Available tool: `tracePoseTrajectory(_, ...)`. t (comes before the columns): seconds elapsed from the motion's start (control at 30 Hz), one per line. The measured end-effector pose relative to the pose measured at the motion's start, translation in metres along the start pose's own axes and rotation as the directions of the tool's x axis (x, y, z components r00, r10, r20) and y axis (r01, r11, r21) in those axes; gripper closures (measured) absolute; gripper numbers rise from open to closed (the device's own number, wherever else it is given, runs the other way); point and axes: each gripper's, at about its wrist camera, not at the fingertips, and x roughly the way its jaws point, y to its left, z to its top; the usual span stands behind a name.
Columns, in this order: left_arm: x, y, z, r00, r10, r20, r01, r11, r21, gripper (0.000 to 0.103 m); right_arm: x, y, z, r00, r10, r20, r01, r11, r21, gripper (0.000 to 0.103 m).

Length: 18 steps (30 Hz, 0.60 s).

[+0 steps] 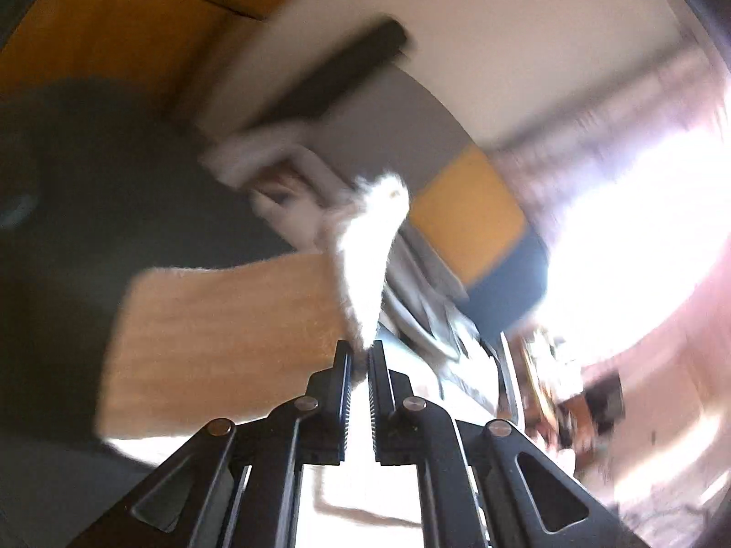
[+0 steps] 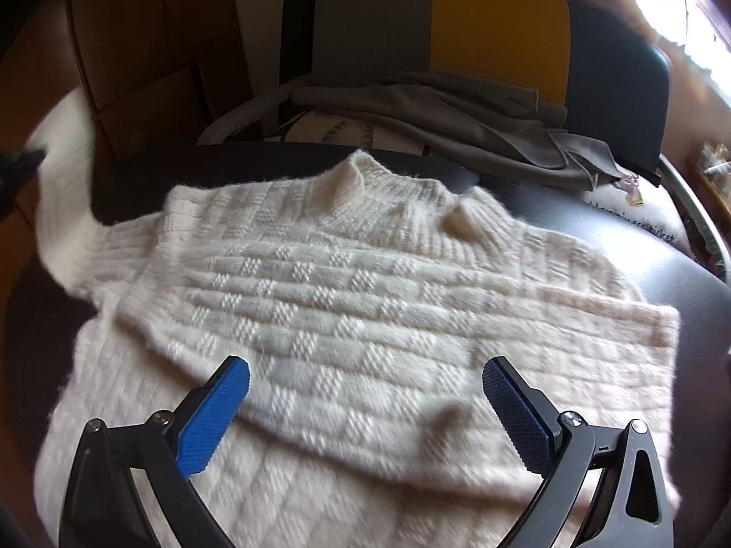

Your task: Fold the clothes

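- One cream sweater (image 2: 365,319) lay flat on a dark surface (image 2: 639,265).
- Right gripper (image 2: 365,392) hovered spread at its 6 o'clock edge.
- Left gripper (image 1: 361,356) pinched a fuzzy sweater fold.

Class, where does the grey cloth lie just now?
In the right wrist view, the grey cloth lies crumpled beyond the white sweater's collar, before the grey-and-yellow chair back.
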Motion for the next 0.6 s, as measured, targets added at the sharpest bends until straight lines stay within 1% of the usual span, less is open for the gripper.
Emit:
tracePoseTrajectory(0.1,0.05,-0.049,-0.034,0.994,-0.019,-0.11,0.029,0.996,0.089,0.098,-0.01,-0.008,-0.013,1.0,-0.022,0.005,0.022,1.0,0.007,0.0)
tracePoseTrajectory(0.17,0.079,-0.075,-0.061,0.986,0.006,-0.164,0.02,0.988,0.156,0.098,-0.01,-0.021,-0.015,1.0,-0.028,0.008,0.028,0.999,0.039,0.0)
tracePoseTrajectory(0.27,0.121,-0.095,-0.098,0.968,0.054,-0.245,0.005,0.972,0.234,0.098,-0.011,-0.038,-0.022,1.0,-0.024,0.016,0.023,0.995,0.095,0.0)
tracePoseTrajectory(0.33,0.144,-0.09,-0.118,0.954,0.096,-0.284,-0.013,0.96,0.281,0.098,-0.013,-0.046,-0.027,1.0,-0.003,0.028,0.0,0.993,0.121,0.0)
tracePoseTrajectory(0.37,0.145,-0.088,-0.125,0.947,0.106,-0.304,-0.013,0.957,0.291,0.098,-0.014,-0.05,-0.029,0.999,0.008,0.034,-0.012,0.991,0.134,0.0)
tracePoseTrajectory(0.4,0.141,-0.086,-0.13,0.946,0.102,-0.309,-0.01,0.958,0.288,0.093,-0.015,-0.051,-0.03,0.999,0.022,0.04,-0.027,0.989,0.145,0.0)
tracePoseTrajectory(0.47,0.133,-0.081,-0.137,0.949,0.088,-0.304,-0.001,0.961,0.275,0.084,-0.02,-0.053,-0.027,0.996,0.078,0.049,-0.086,0.979,0.185,0.0)
tracePoseTrajectory(0.53,0.119,-0.072,-0.141,0.955,0.062,-0.292,0.012,0.969,0.245,0.082,-0.025,-0.054,-0.022,0.989,0.136,0.059,-0.146,0.963,0.225,0.0)
tracePoseTrajectory(0.6,0.103,-0.055,-0.141,0.961,0.065,-0.269,-0.004,0.975,0.223,0.079,-0.033,-0.054,-0.015,0.973,0.207,0.105,-0.228,0.935,0.27,0.0)
